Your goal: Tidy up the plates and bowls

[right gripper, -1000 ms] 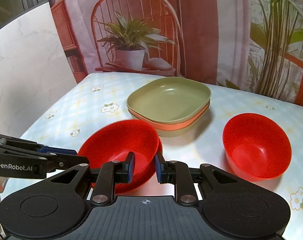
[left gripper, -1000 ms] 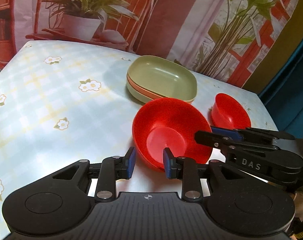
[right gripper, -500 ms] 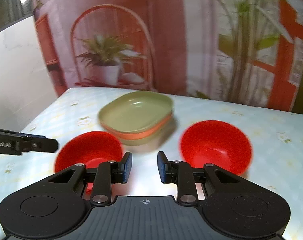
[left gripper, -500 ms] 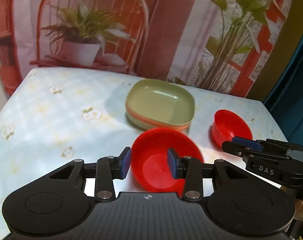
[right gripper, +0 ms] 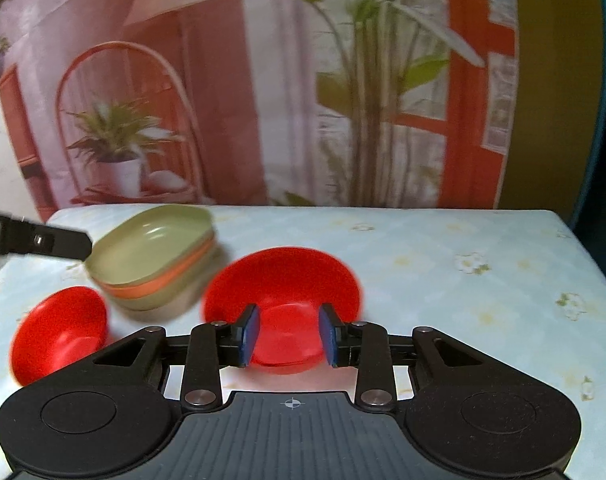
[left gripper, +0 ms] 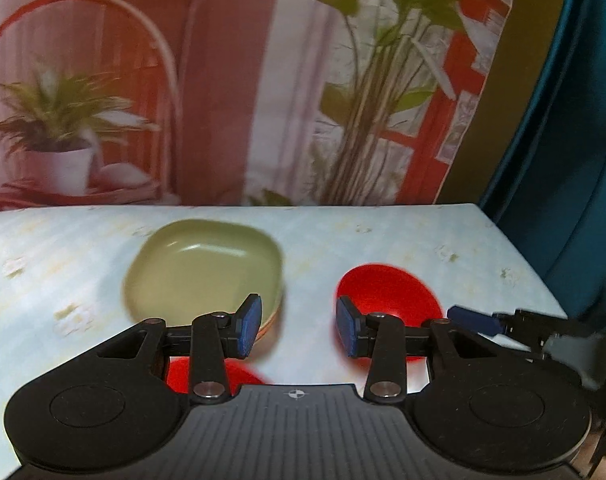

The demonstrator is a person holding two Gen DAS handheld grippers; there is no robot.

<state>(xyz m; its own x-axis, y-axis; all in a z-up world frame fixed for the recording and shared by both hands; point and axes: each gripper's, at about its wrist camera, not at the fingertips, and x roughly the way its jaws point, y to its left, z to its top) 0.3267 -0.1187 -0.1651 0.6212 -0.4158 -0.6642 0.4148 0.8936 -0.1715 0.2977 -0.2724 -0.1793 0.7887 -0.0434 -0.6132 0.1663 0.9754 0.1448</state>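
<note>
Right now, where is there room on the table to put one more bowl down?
The widest bare cloth lies to the right of the right red bowl, out to the table edge. More lies behind the plate stack, near the backdrop. It is crowded on the left, where the stack, the left red bowl and the right one sit close together.

- Left gripper: black ribbed body, two round discs, silver screws, blue finger pads.
- Right gripper: the same build, white crosshair mark.
</note>
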